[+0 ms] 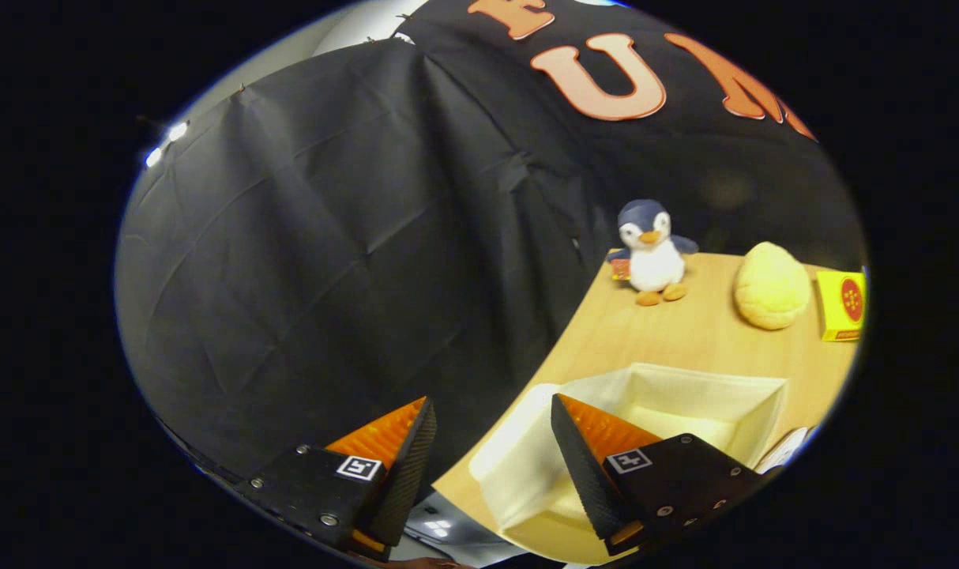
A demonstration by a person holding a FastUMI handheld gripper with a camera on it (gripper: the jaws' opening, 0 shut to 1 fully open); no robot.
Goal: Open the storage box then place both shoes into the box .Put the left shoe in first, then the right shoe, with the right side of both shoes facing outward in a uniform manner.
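Two parted fingers (491, 450), soft square box (708, 395)

A staged recording booth rather than a lived-in home: creased black cloth (329, 261) hangs as its wall, and a light wooden surface (669, 332) carries props, namely a small plush penguin (652, 251), a yellow rounded plush (772, 286) and an open cream fabric storage box (708, 395).

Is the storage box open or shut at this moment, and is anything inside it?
Open: the storage box has no lid over it and its pale inner walls and floor show. No shoe visible inside. The tongs are open, holding nothing.
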